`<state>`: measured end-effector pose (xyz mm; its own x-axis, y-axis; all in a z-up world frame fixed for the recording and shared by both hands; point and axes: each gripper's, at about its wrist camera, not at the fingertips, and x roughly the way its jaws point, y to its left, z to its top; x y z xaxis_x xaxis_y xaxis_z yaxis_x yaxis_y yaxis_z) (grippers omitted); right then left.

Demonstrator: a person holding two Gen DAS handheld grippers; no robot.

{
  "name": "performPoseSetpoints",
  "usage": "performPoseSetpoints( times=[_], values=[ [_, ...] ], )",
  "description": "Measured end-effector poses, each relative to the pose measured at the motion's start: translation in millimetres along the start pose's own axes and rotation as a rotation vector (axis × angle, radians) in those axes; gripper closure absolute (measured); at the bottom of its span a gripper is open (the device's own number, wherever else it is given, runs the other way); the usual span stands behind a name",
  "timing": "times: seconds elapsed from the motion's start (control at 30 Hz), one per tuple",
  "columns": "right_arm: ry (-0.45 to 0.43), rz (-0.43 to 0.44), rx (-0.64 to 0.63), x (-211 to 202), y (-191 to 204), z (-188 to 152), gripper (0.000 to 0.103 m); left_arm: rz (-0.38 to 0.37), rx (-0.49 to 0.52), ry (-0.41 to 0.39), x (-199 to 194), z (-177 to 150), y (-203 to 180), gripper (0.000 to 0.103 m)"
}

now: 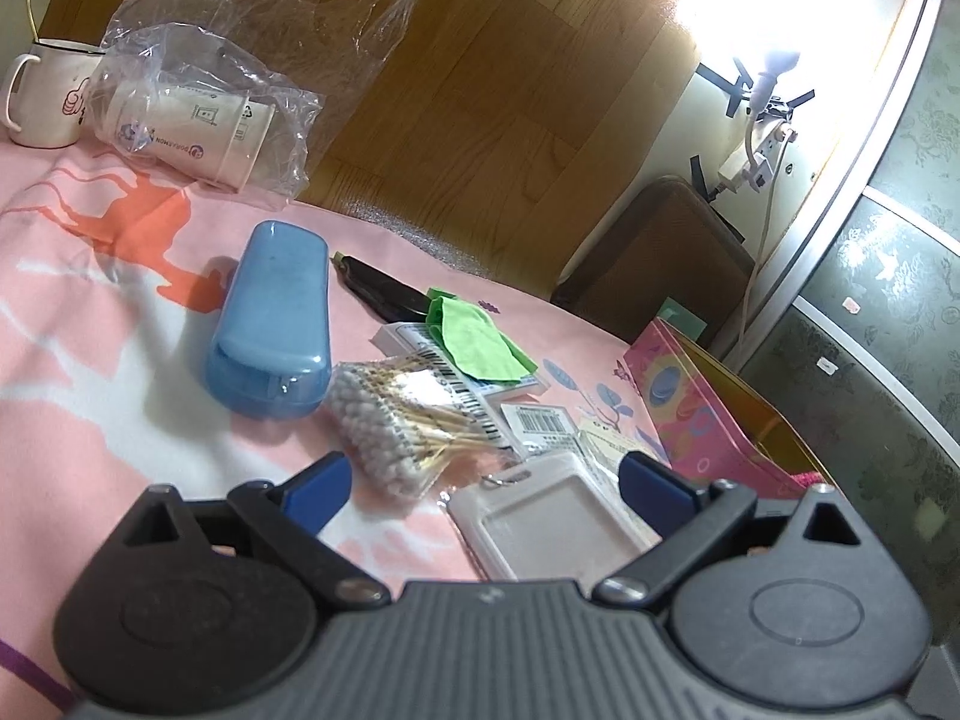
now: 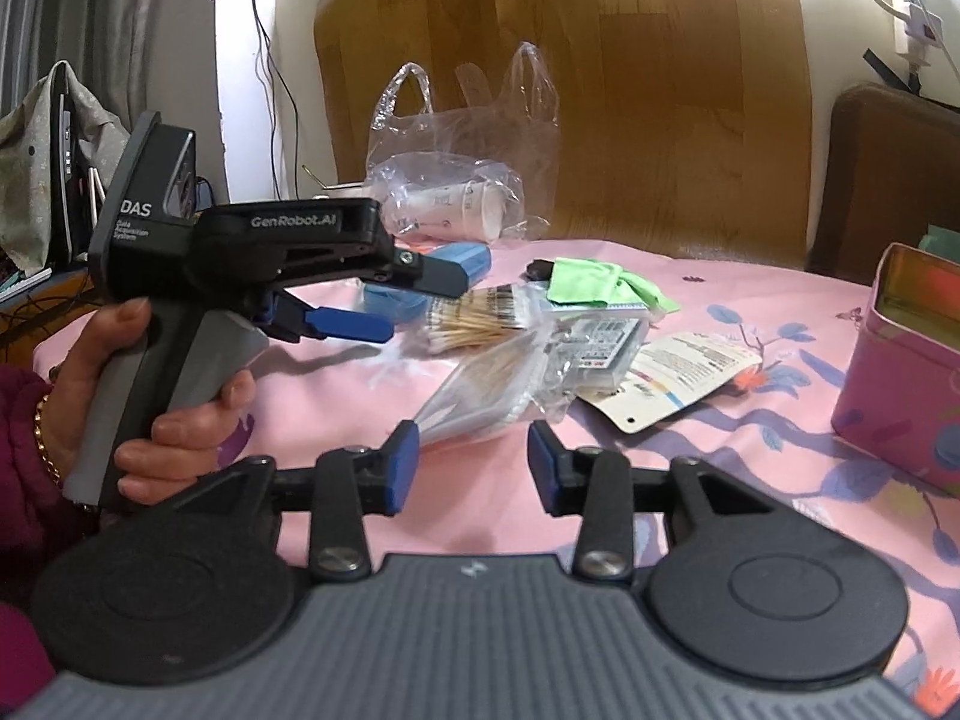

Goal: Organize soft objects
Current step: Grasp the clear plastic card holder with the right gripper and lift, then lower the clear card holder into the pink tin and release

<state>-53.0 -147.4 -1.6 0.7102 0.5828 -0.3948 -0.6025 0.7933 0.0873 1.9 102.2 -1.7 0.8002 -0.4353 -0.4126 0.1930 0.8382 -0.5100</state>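
A green cloth [image 1: 477,336] [image 2: 591,282] lies on small boxes in the middle of the pink table. A bag of cotton swabs [image 1: 399,420] [image 2: 480,306] lies beside it. A clear card holder [image 1: 543,522] lies just in front of my left gripper [image 1: 486,480], which is open and empty above the table. In the right wrist view the left gripper [image 2: 399,303] hovers over the swabs, held by a hand. My right gripper [image 2: 474,468] is open and empty, just short of a clear flat packet [image 2: 480,396].
A blue case [image 1: 273,327] lies left of the swabs. A pink tin [image 1: 699,414] [image 2: 906,372] stands open at the right. A plastic bag with paper cups [image 1: 198,126] [image 2: 456,204] and a white mug [image 1: 48,93] stand at the back. A printed tag [image 2: 678,375] lies near the tin.
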Motion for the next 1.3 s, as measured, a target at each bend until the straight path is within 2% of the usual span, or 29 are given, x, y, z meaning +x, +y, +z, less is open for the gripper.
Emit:
performPoseSetpoints(
  times=[0.13, 0.27, 0.47, 0.6, 0.67, 0.77, 0.8, 0.83, 0.9, 1.03, 1.1, 1.17, 1.3],
  values=[
    [0.011, -0.021, 0.045, -5.2, -10.3, -3.5, 0.054, -0.004, -0.003, 0.003, 0.2, 0.2, 0.3, 0.004],
    [0.004, -0.034, 0.127, -19.0, -26.6, -5.7, 0.054, -0.015, -0.011, 0.01, 0.9, 0.4, 1.7, 0.004],
    [-0.035, -0.036, 0.204, -32.2, -43.2, -1.0, 0.053, -0.069, -0.034, 0.036, 0.5, 1.1, 5.6, 0.007],
    [-0.04, 0.005, 0.215, -20.9, -46.6, 11.5, 0.053, -0.095, -0.043, 0.078, -4.2, -3.7, -1.6, 0.008],
    [-0.017, 0.022, 0.232, -7.0, -49.5, 17.8, 0.053, -0.12, -0.06, 0.101, -7.0, -7.6, -6.8, 0.008],
    [0.034, 0.091, 0.301, 20.0, -54.5, 21.1, 0.053, -0.107, -0.036, 0.115, -8.1, -11.0, -15.9, 0.007],
    [0.069, 0.104, 0.324, 29.9, -54.8, 19.3, 0.056, -0.103, -0.03, 0.12, -7.4, -11.9, -18.0, 0.007],
    [0.108, 0.122, 0.343, 36.9, -54.0, 15.4, 0.07, -0.098, -0.028, 0.126, -6.7, -12.6, -19.0, 0.007],
    [0.132, 0.16, 0.376, 38.7, -52.8, 5.2, 0.072, -0.083, -0.031, 0.138, -4.9, -14.2, -19.7, 0.008],
    [0.117, 0.239, 0.519, 19.6, -64.0, -15.0, 0.076, -0.079, -0.038, 0.173, -0.9, -19.7, -19.2, 0.018],
    [0.1, 0.261, 0.583, 10.2, -68.0, -24.6, 0.078, -0.079, -0.016, 0.172, -0.6, -23.5, -23.7, 0.033],
    [0.073, 0.264, 0.614, 0.7, -72.0, -27.6, 0.08, -0.097, -0.007, 0.193, 3.3, -26.4, -30.0, 0.037],
    [-0.023, 0.22, 0.585, -26.1, -78.1, -16.0, 0.081, -0.125, -0.002, 0.226, 15.0, -24.2, -48.5, 0.037]
  ],
)
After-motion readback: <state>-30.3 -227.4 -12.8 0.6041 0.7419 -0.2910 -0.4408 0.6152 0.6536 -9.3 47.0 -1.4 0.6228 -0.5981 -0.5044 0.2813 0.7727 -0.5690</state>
